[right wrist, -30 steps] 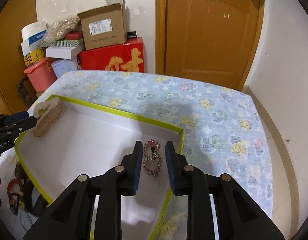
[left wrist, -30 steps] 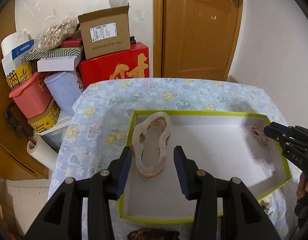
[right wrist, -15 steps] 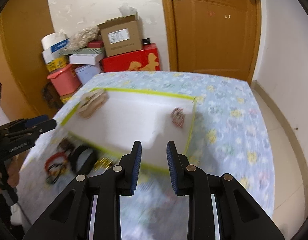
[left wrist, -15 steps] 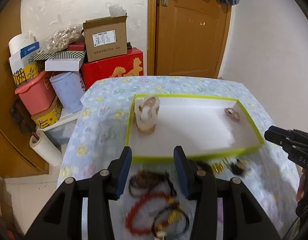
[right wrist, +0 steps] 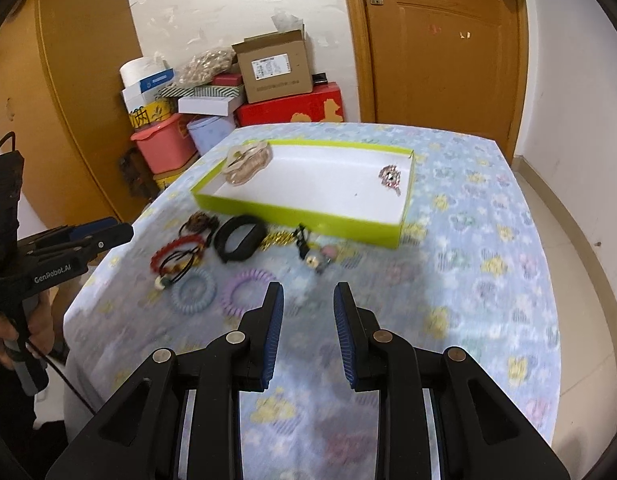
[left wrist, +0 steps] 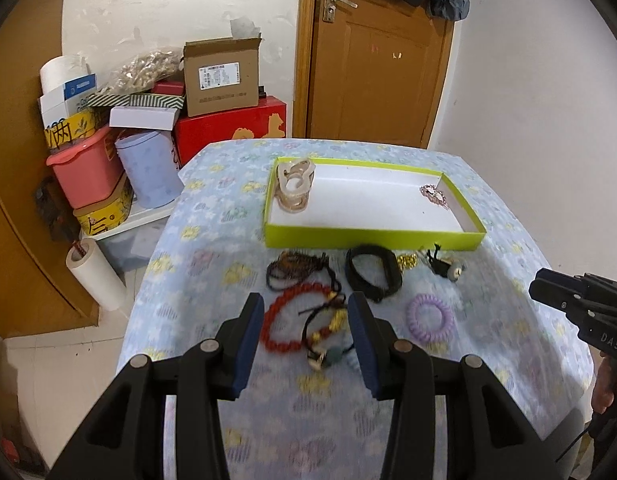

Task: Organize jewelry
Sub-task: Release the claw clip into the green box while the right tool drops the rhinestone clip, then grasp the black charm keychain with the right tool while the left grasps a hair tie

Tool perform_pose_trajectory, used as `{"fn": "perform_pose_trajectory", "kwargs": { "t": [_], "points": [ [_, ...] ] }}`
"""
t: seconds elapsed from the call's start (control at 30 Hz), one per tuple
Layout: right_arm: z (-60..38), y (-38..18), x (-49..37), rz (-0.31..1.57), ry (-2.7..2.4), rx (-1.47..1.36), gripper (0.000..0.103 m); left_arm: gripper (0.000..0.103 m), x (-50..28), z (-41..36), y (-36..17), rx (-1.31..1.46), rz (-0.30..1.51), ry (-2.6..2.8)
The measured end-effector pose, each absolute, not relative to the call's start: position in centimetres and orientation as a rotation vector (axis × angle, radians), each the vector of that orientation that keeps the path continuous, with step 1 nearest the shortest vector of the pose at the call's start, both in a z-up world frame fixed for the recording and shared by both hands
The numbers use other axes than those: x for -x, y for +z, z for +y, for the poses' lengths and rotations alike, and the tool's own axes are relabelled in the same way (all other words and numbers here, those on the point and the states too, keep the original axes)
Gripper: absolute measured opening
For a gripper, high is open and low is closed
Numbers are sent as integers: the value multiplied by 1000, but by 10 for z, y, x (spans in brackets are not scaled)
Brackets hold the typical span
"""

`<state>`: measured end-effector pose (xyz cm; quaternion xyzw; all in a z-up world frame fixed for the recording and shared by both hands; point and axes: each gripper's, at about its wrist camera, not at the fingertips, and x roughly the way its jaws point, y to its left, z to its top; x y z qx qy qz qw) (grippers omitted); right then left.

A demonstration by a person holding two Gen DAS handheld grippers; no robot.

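left tool (right wrist: 108, 234) reads "genrobot.ai"

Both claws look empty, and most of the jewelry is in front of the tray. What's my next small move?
Probably lower the open left claw onto the red bead bracelet lying just ahead of it. The tray holds only two pieces, and the right claw has bare cloth before it.

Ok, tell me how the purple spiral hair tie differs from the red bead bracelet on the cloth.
The purple spiral hair tie is a coiled plastic ring lying apart; the red bead bracelet is a larger loop of round beads, tangled with a black cord. Both lie flat outside the green tray.
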<state>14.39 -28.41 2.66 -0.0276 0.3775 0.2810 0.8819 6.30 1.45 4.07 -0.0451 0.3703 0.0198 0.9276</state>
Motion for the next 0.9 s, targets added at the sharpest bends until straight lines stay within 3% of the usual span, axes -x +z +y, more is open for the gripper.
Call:
{"fn": "perform_pose_trajectory", "kwargs": {
  "t": [0.9],
  "points": [
    [-270,4,-149,827,603,62,27,45,-74,44,-4,168,837,76]
  ]
}}
